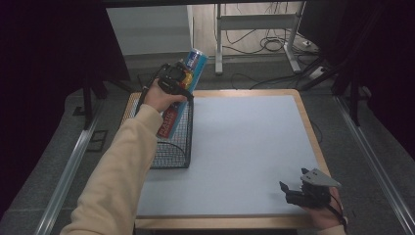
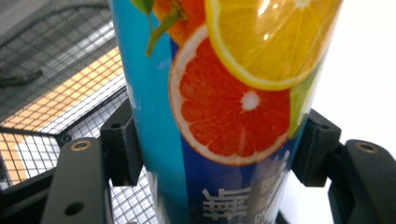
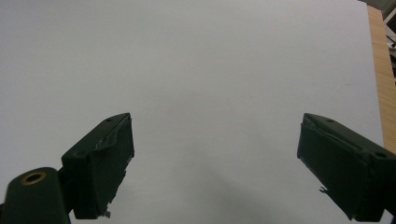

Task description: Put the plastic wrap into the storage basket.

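Black jaws of the left gripper pinch a blue can with citrus print, tilted above the wire basket, which already holds a red package. Better to lower the can fully inside the basket before loosening. Right gripper, well apart from the basket, stands spread and holds nothing.

left gripper: clamps tilted can over basket, desk's far-left corner | right gripper: near-right corner, jaws apart
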A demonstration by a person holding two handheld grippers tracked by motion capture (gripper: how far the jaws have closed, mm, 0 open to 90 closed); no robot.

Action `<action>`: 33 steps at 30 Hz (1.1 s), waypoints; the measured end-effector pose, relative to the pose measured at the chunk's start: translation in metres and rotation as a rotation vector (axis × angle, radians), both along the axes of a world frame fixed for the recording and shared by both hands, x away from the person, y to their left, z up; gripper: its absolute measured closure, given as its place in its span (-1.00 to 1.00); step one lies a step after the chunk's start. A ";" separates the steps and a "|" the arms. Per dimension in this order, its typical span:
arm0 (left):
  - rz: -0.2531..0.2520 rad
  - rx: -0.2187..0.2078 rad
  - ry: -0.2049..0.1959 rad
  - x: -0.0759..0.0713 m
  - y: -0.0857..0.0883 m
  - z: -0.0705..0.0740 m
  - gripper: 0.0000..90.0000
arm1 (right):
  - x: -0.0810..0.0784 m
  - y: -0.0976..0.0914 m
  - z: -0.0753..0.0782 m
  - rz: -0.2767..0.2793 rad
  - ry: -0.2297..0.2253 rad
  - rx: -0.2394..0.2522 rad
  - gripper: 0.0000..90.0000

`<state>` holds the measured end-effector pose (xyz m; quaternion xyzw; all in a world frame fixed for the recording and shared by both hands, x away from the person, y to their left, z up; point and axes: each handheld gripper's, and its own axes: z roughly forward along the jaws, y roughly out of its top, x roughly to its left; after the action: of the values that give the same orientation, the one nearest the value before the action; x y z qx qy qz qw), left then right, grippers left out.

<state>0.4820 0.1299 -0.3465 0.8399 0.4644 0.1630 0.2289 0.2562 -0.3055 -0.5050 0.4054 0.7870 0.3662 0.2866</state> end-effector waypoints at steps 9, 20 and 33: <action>0.031 0.033 0.032 0.016 0.009 -0.028 -0.29 | 0.000 -0.001 0.000 0.000 0.013 0.021 -0.76; 0.055 0.051 0.066 0.030 0.011 -0.048 -0.29 | 0.001 -0.002 0.001 -0.012 0.011 0.019 -0.75; 0.064 0.082 0.084 0.040 0.012 -0.060 -0.29 | 0.001 -0.002 0.000 -0.016 0.013 0.013 -0.75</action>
<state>0.5217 0.1421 -0.4069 0.8395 0.4930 0.1536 0.1692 0.2576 -0.3074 -0.5053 0.4159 0.7833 0.3661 0.2817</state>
